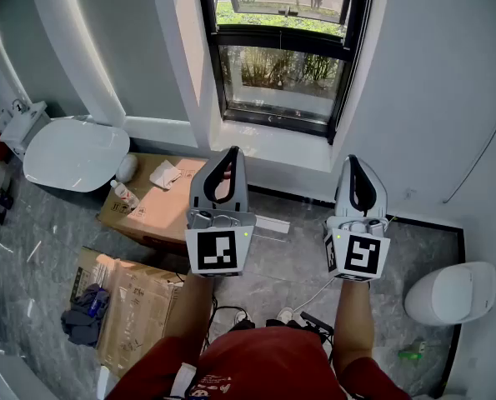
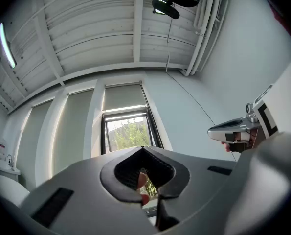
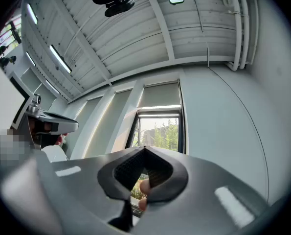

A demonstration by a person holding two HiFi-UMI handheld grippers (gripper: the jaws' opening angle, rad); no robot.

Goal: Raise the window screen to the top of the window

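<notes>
**Plainly shut on nothing — both grippers raised toward the window**

My left gripper [image 1: 233, 151] has its jaws pressed together, tips meeting, with nothing caught between them; its own view [image 2: 143, 149] shows only the empty loop behind the closed tips. My right gripper [image 1: 353, 159] is the same: jaws together and empty [image 3: 145, 149].

I hold both out in front of me, side by side and well apart, noses tipped a little above level. In the head view the left sits at about 11 o'clock from my body and the right at 1 o'clock. Neither touches anything.

The window [image 1: 285, 48] stands at 12 o'clock, black-framed, with greenery behind the glass. The window screen [image 2: 123, 96] is a pale sheet across the upper part of the opening — its lower edge is a bright bar above the clear pane [image 3: 160, 94]. A cardboard box [image 1: 147, 202] lies on the floor at 9 o'clock of my left gripper.
</notes>
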